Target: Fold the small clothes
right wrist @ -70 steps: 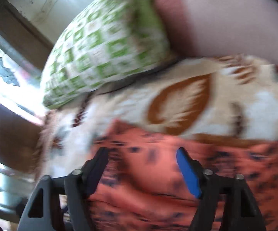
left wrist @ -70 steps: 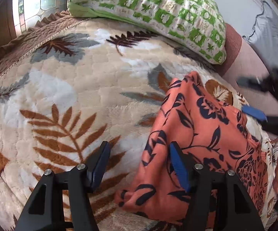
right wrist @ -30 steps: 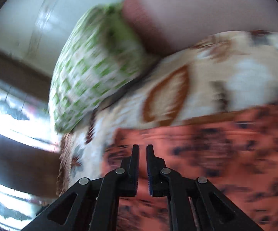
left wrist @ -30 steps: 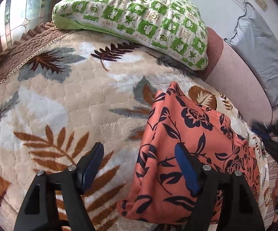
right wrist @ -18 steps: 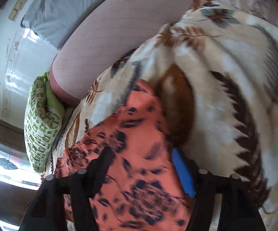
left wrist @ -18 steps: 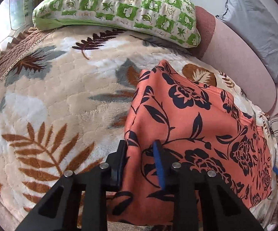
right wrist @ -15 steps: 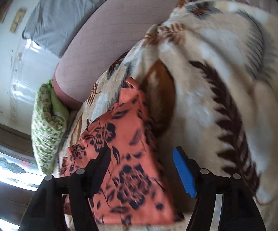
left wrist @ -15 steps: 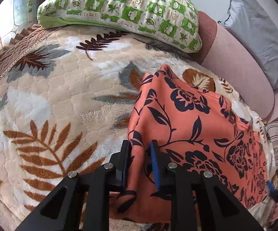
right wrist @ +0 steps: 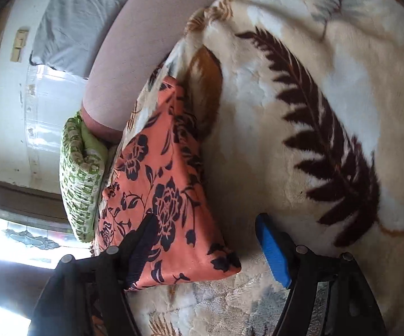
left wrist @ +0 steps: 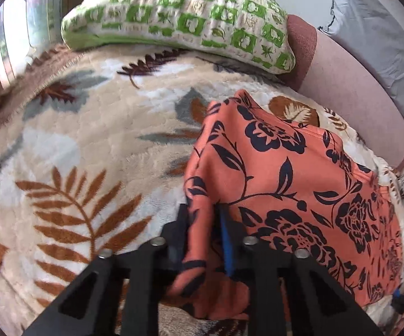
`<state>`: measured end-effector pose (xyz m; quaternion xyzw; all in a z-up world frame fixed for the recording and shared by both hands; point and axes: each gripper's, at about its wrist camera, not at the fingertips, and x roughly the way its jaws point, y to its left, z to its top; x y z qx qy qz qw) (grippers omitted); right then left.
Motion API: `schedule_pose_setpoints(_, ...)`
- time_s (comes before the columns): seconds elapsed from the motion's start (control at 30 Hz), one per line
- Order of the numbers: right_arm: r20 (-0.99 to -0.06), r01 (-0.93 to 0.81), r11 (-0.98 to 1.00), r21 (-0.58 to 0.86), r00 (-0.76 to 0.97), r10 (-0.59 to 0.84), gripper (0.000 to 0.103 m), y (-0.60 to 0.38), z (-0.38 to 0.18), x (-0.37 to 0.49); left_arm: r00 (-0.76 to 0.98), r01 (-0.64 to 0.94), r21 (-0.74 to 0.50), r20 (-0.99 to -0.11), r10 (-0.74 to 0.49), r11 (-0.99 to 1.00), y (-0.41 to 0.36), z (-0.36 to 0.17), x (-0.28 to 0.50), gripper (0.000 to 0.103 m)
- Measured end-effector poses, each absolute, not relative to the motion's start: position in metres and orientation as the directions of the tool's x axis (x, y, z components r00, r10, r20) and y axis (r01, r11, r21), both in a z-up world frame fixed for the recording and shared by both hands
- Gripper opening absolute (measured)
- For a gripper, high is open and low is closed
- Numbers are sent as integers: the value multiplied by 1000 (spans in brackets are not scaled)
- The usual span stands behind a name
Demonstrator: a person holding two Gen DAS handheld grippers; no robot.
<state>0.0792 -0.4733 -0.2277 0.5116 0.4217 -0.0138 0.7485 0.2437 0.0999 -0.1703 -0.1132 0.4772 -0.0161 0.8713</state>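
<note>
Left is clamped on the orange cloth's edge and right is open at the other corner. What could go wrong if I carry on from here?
1. The left gripper pinches only a bunched edge of the orange floral garment; a pull could slip it free.
2. The right gripper is open, the near corner lying between its jaws on the plush blanket; closing low may catch pile too.

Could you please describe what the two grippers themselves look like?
Both the left gripper and the right gripper are matte black, with angular struts holding triangular cut-outs and silver screw heads. On each, one jaw has a bright blue pad and the other a dark ribbed one.
</note>
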Motion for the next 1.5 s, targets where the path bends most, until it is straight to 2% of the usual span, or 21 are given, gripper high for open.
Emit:
schedule_pose_setpoints(0.1,-634,417,504,756,660,405,75,-472,-215,76,555,-131,-263,-818,-149,956,114,-163,234,15)
schedule_pose_setpoints(0.17,-627,404,517,755,675,389,75,-471,-207,69,555,-139,-247,-822,-131,959,115,-155,222,16)
schedule_pose_setpoints(0.23,-585,377,478,793,691,424,75,-469,-201,59,563,-157,-281,-813,-148,947,114,-145,205,32)
schedule_pose_setpoints(0.27,-556,360,452,816,701,447,75,-468,-200,54,573,-149,-317,-800,-179,937,112,-140,192,52)
schedule_pose_setpoints(0.3,-530,345,427,836,708,467,75,-463,-199,51,582,-146,-334,-790,-192,931,108,-138,180,66)
schedule_pose_setpoints(0.33,-505,331,400,855,708,494,75,-456,-199,47,586,-144,-353,-783,-208,924,103,-137,166,68)
schedule_pose_setpoints(0.5,-431,318,291,902,646,630,75,-410,-220,41,450,-110,-537,-777,-439,837,70,-168,148,68)
schedule_pose_setpoints(0.67,-423,353,246,903,628,653,75,-387,-239,53,436,-171,-582,-769,-469,795,69,-189,167,69)
schedule_pose_setpoints(0.8,-425,386,205,900,666,613,75,-388,-253,71,472,-203,-655,-717,-513,728,78,-197,190,74)
schedule_pose_setpoints(1.03,-413,435,94,895,733,540,75,-410,-270,90,554,-210,-737,-631,-543,642,85,-207,212,72)
schedule_pose_setpoints(1.1,-412,425,98,900,754,511,75,-412,-268,95,549,-211,-715,-651,-524,666,83,-211,216,40)
schedule_pose_setpoints(1.17,-431,418,140,898,765,479,74,-410,-264,100,549,-226,-726,-646,-531,649,86,-217,220,33)
schedule_pose_setpoints(1.23,-475,405,248,880,762,440,51,-409,-256,107,556,-229,-732,-639,-531,641,88,-219,220,28)
schedule_pose_setpoints(1.27,-517,411,321,853,748,417,31,-406,-254,112,556,-223,-725,-643,-526,651,87,-217,219,25)
schedule_pose_setpoints(1.37,-550,409,391,825,741,385,26,-398,-249,118,571,-190,-705,-646,-507,683,83,-207,211,20)
schedule_pose_setpoints(1.5,-558,329,566,756,776,294,21,-384,-206,115,597,-124,-682,-632,-495,721,75,-184,200,18)
